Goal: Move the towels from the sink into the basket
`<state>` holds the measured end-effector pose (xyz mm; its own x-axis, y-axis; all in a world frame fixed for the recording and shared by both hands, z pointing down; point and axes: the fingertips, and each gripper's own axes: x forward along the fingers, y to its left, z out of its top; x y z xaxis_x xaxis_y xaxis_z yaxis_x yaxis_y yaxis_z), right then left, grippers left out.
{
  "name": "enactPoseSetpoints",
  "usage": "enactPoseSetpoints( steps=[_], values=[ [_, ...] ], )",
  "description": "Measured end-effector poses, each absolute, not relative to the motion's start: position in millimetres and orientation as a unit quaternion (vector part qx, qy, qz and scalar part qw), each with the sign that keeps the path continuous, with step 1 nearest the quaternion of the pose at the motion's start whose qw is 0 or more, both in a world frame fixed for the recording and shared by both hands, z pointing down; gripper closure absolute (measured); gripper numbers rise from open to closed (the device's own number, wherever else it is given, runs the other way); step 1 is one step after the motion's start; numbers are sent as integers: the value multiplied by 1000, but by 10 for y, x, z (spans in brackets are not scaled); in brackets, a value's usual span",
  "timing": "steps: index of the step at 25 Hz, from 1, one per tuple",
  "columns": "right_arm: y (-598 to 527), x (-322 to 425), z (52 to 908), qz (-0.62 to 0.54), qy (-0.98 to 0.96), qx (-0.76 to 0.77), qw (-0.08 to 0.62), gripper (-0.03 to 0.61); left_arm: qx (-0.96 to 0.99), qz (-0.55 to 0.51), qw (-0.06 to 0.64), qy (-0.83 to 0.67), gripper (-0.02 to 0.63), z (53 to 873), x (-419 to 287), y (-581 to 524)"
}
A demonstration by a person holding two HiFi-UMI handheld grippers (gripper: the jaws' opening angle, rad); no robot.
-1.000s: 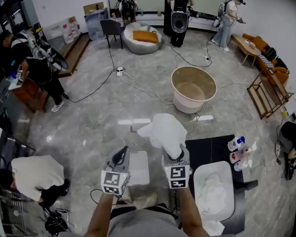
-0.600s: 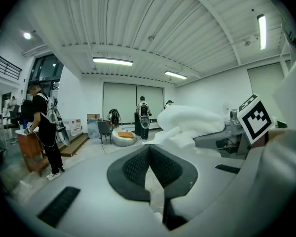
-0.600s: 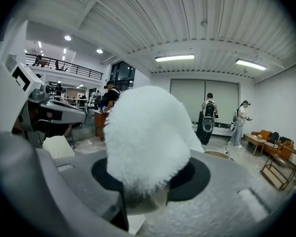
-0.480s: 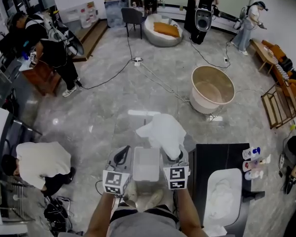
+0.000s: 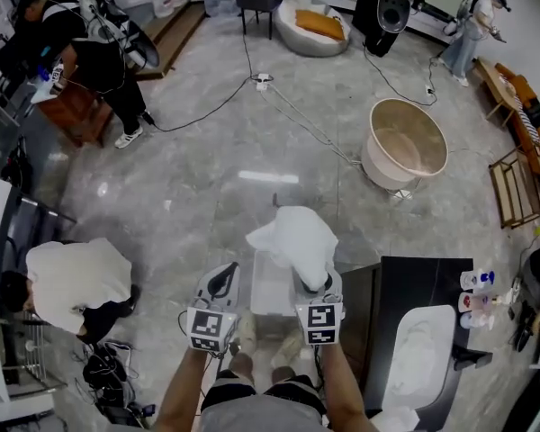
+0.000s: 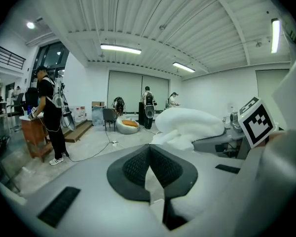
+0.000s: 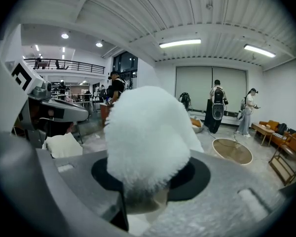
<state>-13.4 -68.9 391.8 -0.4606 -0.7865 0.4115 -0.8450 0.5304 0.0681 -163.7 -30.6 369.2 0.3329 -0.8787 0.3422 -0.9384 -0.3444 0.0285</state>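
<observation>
A fluffy white towel [image 5: 292, 237] is bunched up above the floor, and my right gripper [image 5: 317, 283] is shut on its lower end. In the right gripper view the towel [image 7: 147, 132] fills the space over the jaws and hides the fingertips. My left gripper [image 5: 222, 277] is level with the right one and to its left, its black pads [image 6: 133, 166] closed together with nothing between them. The round beige basket [image 5: 405, 142] stands on the floor ahead to the right, also visible as the basket [image 7: 232, 151]. The white sink [image 5: 436, 318] sits in a black counter at lower right.
A pale box [image 5: 272, 282] lies on the floor between the grippers. Bottles [image 5: 477, 291] stand on the counter's far end. Cables [image 5: 297, 115] run across the floor. A crouching person in white [image 5: 72, 286] is at left, and a wooden rack [image 5: 522, 187] at right.
Both grippers keep their place in the view, the towel still gripped. The room has slid: the basket now lies further right and the sink counter has slipped towards the lower right corner.
</observation>
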Motion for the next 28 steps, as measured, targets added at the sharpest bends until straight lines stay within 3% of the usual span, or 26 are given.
enactPoseSetpoints(
  steps=[15, 28],
  values=[
    [-950, -328, 5163, 110, -842, 472, 238, 385, 807, 161, 160, -546, 604, 4948, -1842, -700],
    [-1109, -325, 6838, 163, -830, 460, 270, 383, 798, 171, 206, -540, 604, 6470, -1880, -974]
  ],
)
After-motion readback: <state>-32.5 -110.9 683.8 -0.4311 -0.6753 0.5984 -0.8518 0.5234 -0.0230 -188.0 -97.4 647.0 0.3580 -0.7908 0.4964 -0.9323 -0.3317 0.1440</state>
